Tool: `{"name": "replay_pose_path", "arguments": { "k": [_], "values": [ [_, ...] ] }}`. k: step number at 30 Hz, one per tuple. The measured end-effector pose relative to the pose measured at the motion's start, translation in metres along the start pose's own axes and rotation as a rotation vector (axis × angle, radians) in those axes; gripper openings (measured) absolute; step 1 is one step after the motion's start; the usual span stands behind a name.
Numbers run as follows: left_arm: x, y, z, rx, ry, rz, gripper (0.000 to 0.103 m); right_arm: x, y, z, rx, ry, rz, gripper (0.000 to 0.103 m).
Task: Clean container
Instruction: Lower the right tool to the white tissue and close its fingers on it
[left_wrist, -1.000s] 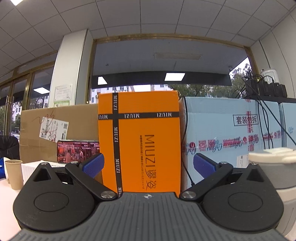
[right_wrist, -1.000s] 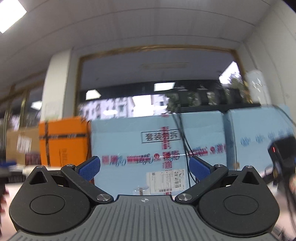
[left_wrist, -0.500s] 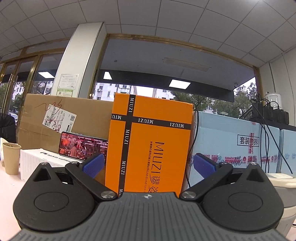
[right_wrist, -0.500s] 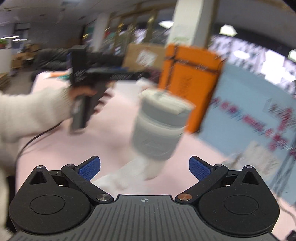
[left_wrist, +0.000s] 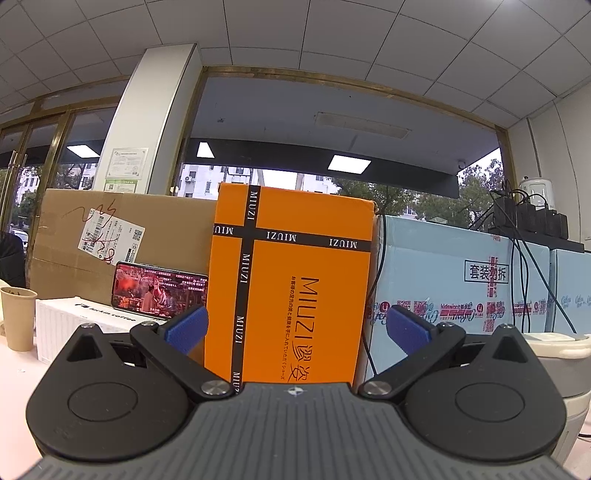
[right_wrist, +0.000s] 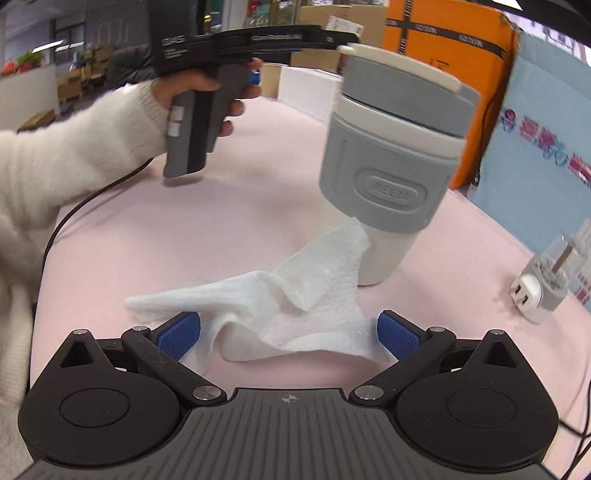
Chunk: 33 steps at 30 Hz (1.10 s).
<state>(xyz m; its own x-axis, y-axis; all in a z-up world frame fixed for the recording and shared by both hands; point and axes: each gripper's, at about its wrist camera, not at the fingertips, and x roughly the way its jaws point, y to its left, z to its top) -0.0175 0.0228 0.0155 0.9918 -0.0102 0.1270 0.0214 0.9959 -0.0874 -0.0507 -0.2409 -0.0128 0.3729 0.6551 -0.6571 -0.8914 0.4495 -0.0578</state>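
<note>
The container (right_wrist: 388, 166) is a white cup with a grey sleeve and a grey-and-cream lid, standing upright on the pink table (right_wrist: 258, 184). A crumpled white cloth (right_wrist: 295, 306) lies at its foot and reaches in between my right fingers. My right gripper (right_wrist: 288, 334) is open, low over the cloth. A hand in a white sleeve (right_wrist: 74, 147) holds my left gripper (right_wrist: 325, 37) level, with its tip beside the cup's lid. In the left wrist view that gripper (left_wrist: 295, 328) is open with nothing in it, and the cup (left_wrist: 557, 354) shows at the right edge.
An orange box (left_wrist: 291, 288), a brown carton (left_wrist: 110, 240) and light blue boxes (left_wrist: 461, 277) wall off the table's far side. A phone (left_wrist: 159, 291) leans on a white box, with a paper cup (left_wrist: 18, 317) at far left. A white charger plug (right_wrist: 535, 291) lies right of the cup.
My right gripper has swung down from facing the boxes to the table and now hangs over the cloth by the cup. My left gripper's view has tilted slightly upward; it stays open.
</note>
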Motion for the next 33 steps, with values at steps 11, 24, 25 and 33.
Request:
{"name": "replay_pose_path", "arguments": {
  "k": [11, 24, 25, 33],
  "values": [
    [-0.002, 0.003, 0.002, -0.016, -0.006, 0.011, 0.103, -0.04, 0.019, 0.01, -0.075, -0.019, -0.088, 0.103],
    [-0.003, 0.004, 0.001, -0.023, -0.009, 0.0, 0.103, -0.012, 0.008, 0.017, -0.015, 0.043, -0.033, 0.1],
    [-0.003, 0.004, 0.001, -0.022, -0.007, -0.004, 0.103, -0.008, 0.007, 0.017, -0.008, 0.052, -0.028, 0.1],
    [-0.002, -0.001, -0.002, -0.007, 0.004, -0.014, 0.103, -0.01, -0.002, -0.009, 0.084, 0.043, -0.019, 0.1]
  ]
}}
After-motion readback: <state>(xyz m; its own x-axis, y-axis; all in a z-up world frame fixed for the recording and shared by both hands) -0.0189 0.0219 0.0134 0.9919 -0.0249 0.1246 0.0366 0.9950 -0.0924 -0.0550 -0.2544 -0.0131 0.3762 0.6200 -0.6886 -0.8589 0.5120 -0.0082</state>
